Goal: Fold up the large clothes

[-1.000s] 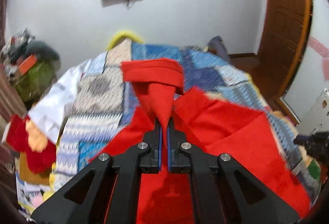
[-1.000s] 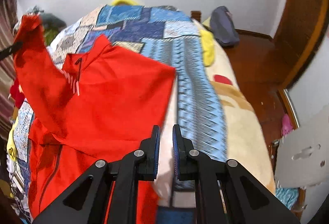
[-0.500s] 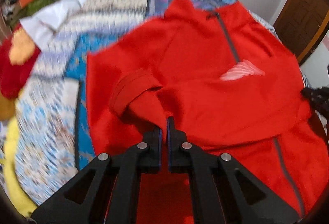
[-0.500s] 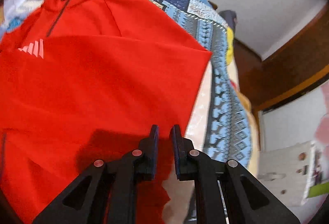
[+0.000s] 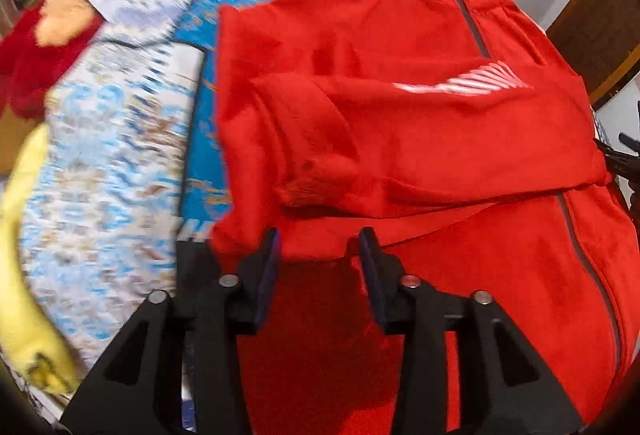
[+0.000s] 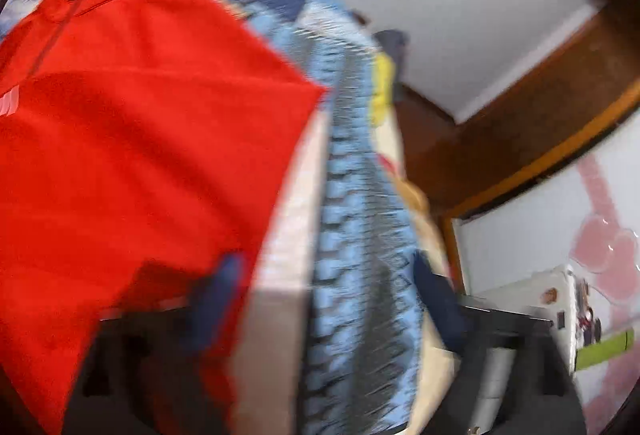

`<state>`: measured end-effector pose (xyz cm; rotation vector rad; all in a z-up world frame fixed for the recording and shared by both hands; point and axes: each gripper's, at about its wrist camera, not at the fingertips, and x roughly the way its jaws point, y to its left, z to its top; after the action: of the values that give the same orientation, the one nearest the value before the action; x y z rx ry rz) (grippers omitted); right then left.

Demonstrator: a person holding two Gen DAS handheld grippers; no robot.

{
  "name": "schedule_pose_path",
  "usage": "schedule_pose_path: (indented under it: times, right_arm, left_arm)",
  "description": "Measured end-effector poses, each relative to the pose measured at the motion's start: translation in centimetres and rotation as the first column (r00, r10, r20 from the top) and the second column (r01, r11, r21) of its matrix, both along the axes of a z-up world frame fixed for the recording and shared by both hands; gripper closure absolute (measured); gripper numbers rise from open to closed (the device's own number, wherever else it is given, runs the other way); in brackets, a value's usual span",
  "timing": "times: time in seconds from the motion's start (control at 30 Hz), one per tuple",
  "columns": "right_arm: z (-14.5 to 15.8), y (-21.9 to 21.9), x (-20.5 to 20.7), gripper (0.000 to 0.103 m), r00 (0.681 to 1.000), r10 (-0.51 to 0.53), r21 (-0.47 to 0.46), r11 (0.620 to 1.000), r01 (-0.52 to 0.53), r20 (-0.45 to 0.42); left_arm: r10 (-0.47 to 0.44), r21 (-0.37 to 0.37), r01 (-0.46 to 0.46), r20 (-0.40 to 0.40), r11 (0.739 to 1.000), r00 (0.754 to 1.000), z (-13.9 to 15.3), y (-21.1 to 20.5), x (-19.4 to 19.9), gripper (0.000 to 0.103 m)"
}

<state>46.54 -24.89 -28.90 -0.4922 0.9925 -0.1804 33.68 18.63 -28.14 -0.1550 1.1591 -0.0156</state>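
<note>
Seen from the left wrist, a red jacket [image 5: 420, 139] lies on a patterned bedspread [image 5: 112, 139], one sleeve [image 5: 320, 139] folded across its chest beside white stripes and a grey zip, and the left gripper [image 5: 318, 247] hovers over the hem with its fingers spread apart, holding nothing. The right wrist view is heavily blurred: it shows only the jacket's plain red side at left, the blue quilt edge and a wooden door frame [image 6: 532, 139], while the right gripper [image 6: 324, 275] appears spread wide, its outlines smeared
</note>
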Motion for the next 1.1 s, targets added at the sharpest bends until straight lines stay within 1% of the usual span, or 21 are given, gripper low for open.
schedule_pose_path:
  times: [0.07,0.13,0.2,0.27,0.3,0.37,0.4,0.47,0.53,0.6,0.7,0.8,0.87,0.93,1.0,1.03,1.1]
  right_arm:
    - [0.5,-1.9,0.2,0.006,0.999,-0.029,0.141,0.989,0.034,-0.035]
    - [1.4,-3.3,0.2,0.006,0.997,-0.048,0.261,0.963,0.061,-0.056]
    - [2.7,-4.4,0.1,0.006,0.997,-0.050,0.384,0.921,0.068,-0.057]
    - [3.7,-4.7,0.1,0.006,0.997,-0.052,0.457,0.886,0.073,-0.057]
    - [4.3,-4.8,0.3,0.006,0.997,-0.044,0.503,0.861,0.070,-0.064]
    - [4.9,-4.6,0.8,0.006,0.997,-0.025,0.552,0.831,0.063,-0.075]
    - [5.1,-4.3,1.0,0.006,0.997,-0.013,0.566,0.822,0.055,-0.079]
    - [5.5,-3.0,1.3,0.006,0.997,0.012,0.575,0.817,0.034,-0.077]
    - [6.0,-2.1,2.9,0.006,0.997,0.039,0.566,0.825,0.004,-0.064]
    - [6.3,-1.2,4.7,0.006,0.998,0.055,0.549,0.835,-0.022,-0.044]
    - [6.5,-0.2,7.4,0.006,0.997,0.075,0.532,0.845,-0.049,-0.028]
    - [6.3,1.6,10.7,0.006,0.992,0.121,0.508,0.857,-0.090,-0.028]
    - [6.0,2.9,12.5,0.006,0.989,0.147,0.507,0.855,-0.109,-0.034]
    - [5.4,4.5,14.3,0.006,0.985,0.165,0.529,0.840,-0.116,-0.046]
    - [4.6,6.4,16.0,0.006,0.979,0.197,0.559,0.819,-0.130,-0.060]
    - [4.2,7.1,16.6,0.006,0.976,0.208,0.569,0.811,-0.136,-0.062]
    - [3.2,9.0,18.2,0.006,0.973,0.220,0.588,0.797,-0.137,-0.071]
  left_arm:
    - [0.004,0.012,-0.005,0.022,1.000,1.000,1.2,0.4,-0.2,0.061]
    - [0.016,0.030,-0.018,0.049,0.999,0.999,2.2,0.7,0.1,0.049]
    - [0.027,0.022,-0.029,0.074,0.999,0.997,2.9,0.9,1.0,0.048]
    - [0.033,-0.008,-0.032,0.074,0.999,0.997,3.0,1.3,3.3,0.048]
    - [0.039,-0.017,-0.038,0.073,0.999,0.997,3.1,1.2,4.1,0.048]
    - [0.038,-0.002,-0.038,0.064,0.999,0.997,2.9,0.9,5.9,0.048]
    - [0.033,0.010,-0.033,0.064,0.999,0.997,3.1,0.5,6.7,0.048]
    - [0.027,0.034,-0.030,0.066,0.999,0.997,3.4,0.1,8.6,0.047]
    - [0.033,0.050,-0.036,0.062,0.998,0.998,3.8,0.0,10.5,0.036]
    - [0.039,0.063,-0.044,0.073,0.997,0.997,4.2,0.3,12.2,0.032]
    - [0.047,0.094,-0.054,0.071,0.994,0.996,4.5,1.0,15.0,0.031]
    - [0.031,0.115,-0.037,0.053,0.993,0.998,4.2,1.4,18.1,0.030]
    - [0.010,0.097,-0.013,0.034,0.995,0.999,3.5,1.2,20.0,0.030]
    - [-0.018,0.067,0.017,0.019,0.998,1.000,2.5,0.9,22.0,0.030]
    - [-0.009,0.069,0.008,0.014,0.998,1.000,1.7,0.5,23.6,0.030]
    - [0.000,0.059,0.000,0.007,0.998,1.000,1.1,0.3,24.7,0.030]
    - [-0.015,0.021,0.016,-0.016,1.000,1.000,0.0,-0.6,26.2,0.029]
